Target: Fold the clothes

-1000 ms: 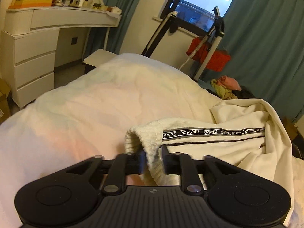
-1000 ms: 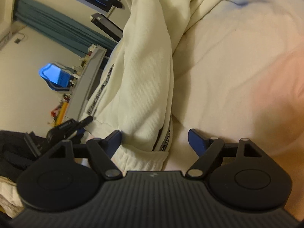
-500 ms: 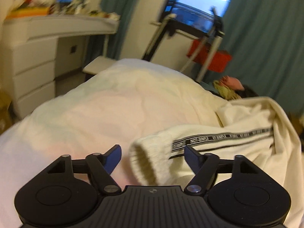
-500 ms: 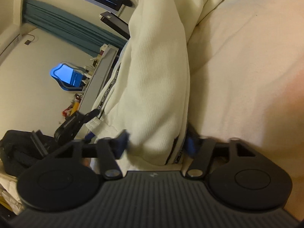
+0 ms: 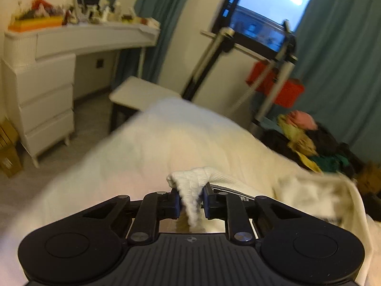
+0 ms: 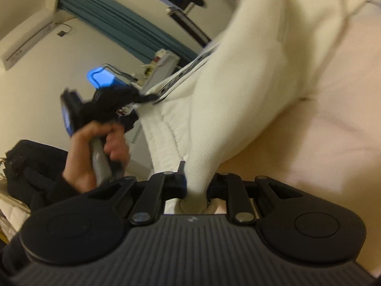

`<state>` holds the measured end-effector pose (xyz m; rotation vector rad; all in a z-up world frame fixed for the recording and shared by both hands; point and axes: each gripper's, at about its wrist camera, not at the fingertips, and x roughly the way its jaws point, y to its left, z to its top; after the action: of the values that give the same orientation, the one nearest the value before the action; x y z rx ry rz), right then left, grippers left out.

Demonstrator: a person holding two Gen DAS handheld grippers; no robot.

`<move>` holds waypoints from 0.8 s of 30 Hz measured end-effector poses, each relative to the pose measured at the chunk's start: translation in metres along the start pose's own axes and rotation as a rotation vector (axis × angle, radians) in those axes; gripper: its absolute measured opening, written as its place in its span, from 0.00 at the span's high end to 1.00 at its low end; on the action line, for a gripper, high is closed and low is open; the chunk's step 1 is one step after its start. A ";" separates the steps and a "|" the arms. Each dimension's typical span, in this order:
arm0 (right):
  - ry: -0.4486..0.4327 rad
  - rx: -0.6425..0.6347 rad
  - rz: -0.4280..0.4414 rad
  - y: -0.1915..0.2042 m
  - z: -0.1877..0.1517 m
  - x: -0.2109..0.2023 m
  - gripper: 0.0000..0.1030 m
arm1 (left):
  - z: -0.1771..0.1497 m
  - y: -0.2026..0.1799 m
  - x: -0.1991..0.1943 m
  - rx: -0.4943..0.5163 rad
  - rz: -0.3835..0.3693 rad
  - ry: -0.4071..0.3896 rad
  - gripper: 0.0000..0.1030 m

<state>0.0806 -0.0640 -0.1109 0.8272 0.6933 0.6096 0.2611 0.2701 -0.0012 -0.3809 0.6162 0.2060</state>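
A cream ribbed garment with a black lettered stripe lies on the white bed. My left gripper is shut on its ribbed hem. My right gripper is shut on another part of the same garment, which hangs stretched up from its jaws. In the right wrist view the left gripper shows at the far end of the cloth, held in a hand.
A white dresser with drawers and a small white table stand left of the bed. A black rack with a red item and a pile of coloured clothes sit at the right by teal curtains.
My left gripper opened, then shut again on the ribbed hem and lifted. My right gripper closed on the garment and the cloth rose between the two grippers.
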 end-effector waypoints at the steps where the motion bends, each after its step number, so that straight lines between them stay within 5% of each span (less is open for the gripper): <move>1: -0.005 0.001 0.027 0.010 -0.001 0.016 0.84 | 0.017 0.002 0.005 0.004 0.024 -0.014 0.82; 8: 0.045 0.086 0.121 0.039 0.007 0.138 0.84 | 0.086 0.013 0.079 0.154 0.226 -0.077 0.82; 13: 0.186 0.054 0.053 0.023 0.011 0.188 0.82 | 0.077 0.028 0.134 0.160 0.234 -0.013 0.80; 18: 0.250 0.018 0.039 0.029 0.021 0.181 0.78 | 0.066 0.035 0.140 0.150 0.231 -0.023 0.73; 21: 0.253 -0.056 0.019 0.044 0.029 0.166 0.61 | 0.060 0.029 0.118 0.176 0.251 -0.061 0.54; 23: 0.244 -0.130 -0.008 0.054 0.028 0.144 0.21 | 0.056 0.024 0.097 0.170 0.242 -0.094 0.44; 24: 0.226 -0.175 -0.026 0.058 0.026 0.130 0.15 | 0.053 0.021 0.085 0.167 0.226 -0.113 0.39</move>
<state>0.1688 0.0491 -0.0909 0.5916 0.8421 0.7368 0.3501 0.3172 -0.0179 -0.1367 0.5604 0.3869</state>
